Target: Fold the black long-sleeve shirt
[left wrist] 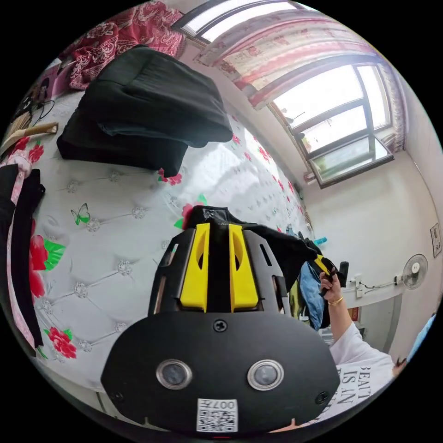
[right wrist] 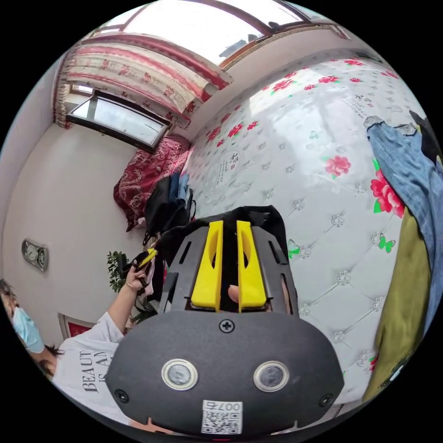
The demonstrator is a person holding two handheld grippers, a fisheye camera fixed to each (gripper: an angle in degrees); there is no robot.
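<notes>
Above the bed (left wrist: 115,240) we've got the black shirt (left wrist: 286,249) pinched btwn both grippers, left gripper (left wrist: 218,230) & right gripper (right wrist: 230,228), jaws nearly closed on cloth; no fold made yet.

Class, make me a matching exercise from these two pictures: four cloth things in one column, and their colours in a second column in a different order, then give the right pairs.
Things:
1. shirt pinched in the left tool
2. jeans lying on the bed
3. garment beside the jeans
4. patterned blanket near the window

Colours:
A. olive green
B. dark red
C. black
D. blue

Pairs: 1-C, 2-D, 3-A, 4-B
</notes>
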